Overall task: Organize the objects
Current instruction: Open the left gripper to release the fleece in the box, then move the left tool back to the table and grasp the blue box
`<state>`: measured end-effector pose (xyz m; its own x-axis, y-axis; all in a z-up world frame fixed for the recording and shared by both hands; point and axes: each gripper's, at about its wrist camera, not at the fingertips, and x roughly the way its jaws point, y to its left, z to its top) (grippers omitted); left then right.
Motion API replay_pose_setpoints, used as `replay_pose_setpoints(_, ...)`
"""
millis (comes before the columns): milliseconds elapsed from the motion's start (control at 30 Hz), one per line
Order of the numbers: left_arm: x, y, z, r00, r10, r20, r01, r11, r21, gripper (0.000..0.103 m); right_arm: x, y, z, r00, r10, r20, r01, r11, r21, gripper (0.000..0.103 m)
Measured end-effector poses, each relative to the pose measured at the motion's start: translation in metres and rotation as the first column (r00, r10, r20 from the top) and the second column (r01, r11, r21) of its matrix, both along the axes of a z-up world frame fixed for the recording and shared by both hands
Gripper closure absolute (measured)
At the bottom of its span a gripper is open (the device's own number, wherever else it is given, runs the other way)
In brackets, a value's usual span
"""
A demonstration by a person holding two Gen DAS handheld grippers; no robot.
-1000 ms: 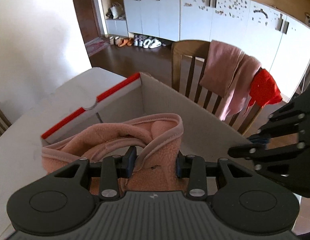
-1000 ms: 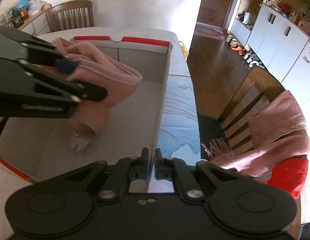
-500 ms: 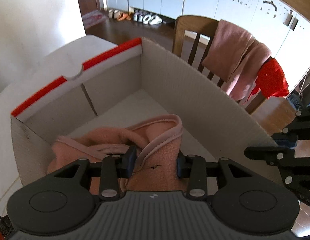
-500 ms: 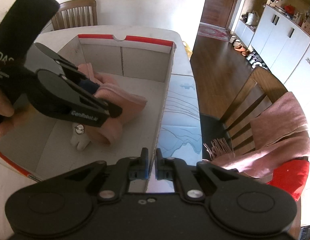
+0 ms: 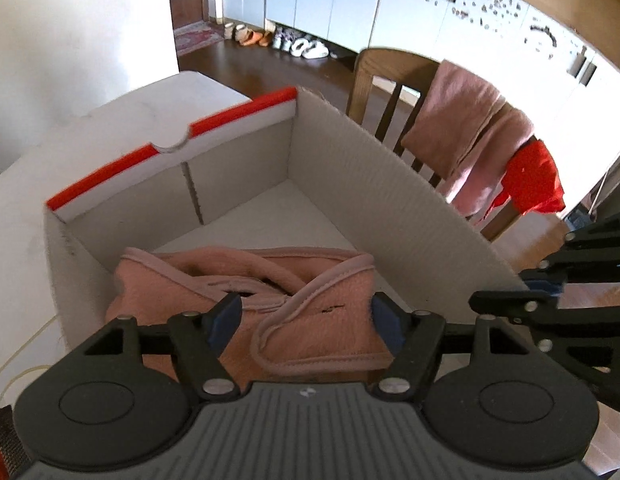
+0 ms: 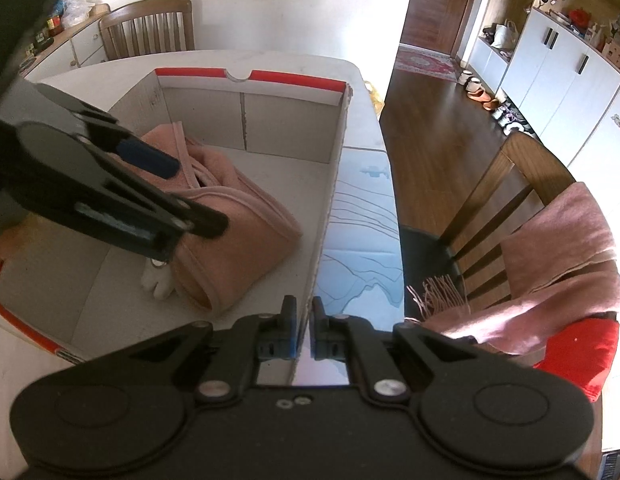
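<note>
In the box (image 6: 334, 128) on the table (image 6: 366, 184), the fleece (image 6: 237, 232) lies on the floor near your side, folded into a lump against the left wall. Your left hand-held gripper (image 5: 305, 316) hangs right over it with the jaws spread wide, one pad on each side of the cloth and neither pinching it, so the fleece looks let go. It lies straight ahead of and just below that gripper, its long axis running roughly across the jaws. Your right hand-held gripper (image 6: 303, 328) sits at the box's right wall near the front corner, jaws nearly together with the cardboard edge in the slit between them; it appears to be clamped on the wall, steadying the box, though contact is hard to confirm.

The left hand is far nearer the fleece, so any tidying or pushing it deeper probably falls to that side.

The right wrist view shows what the left cannot: a small white tag or toggle (image 6: 157, 280) poking out from under the fleece, and the fleece's open rolled end facing you. The left view alone shows the empty far corner of the box.
</note>
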<state>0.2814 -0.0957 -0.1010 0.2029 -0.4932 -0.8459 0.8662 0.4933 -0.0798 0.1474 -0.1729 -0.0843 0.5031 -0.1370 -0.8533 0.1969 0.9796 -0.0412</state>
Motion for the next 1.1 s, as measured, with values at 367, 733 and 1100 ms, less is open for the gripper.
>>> replay_pose_setpoints(367,-0.006,0.064,0.060,0.995,0.089,0.045,-0.082,0.986,-0.143,0.033,0.001,0.003,-0.001,1.000,0.002,-0.010,-0.002,1.000,-0.012,0.098)
replay_pose_setpoints(733,-0.018,0.156,0.094,0.972,0.217,0.090,-0.194,0.958,-0.211,0.033,0.003,0.005,-0.001,1.000,-0.001,-0.021,0.000,1.000,-0.031,0.098)
replay_pose_setpoints(1100,-0.034,0.252,0.086,0.907,0.407,0.113,-0.379,0.903,-0.203,0.021,0.004,0.011,0.000,0.999,-0.009,-0.031,0.007,0.999,-0.048,0.098)
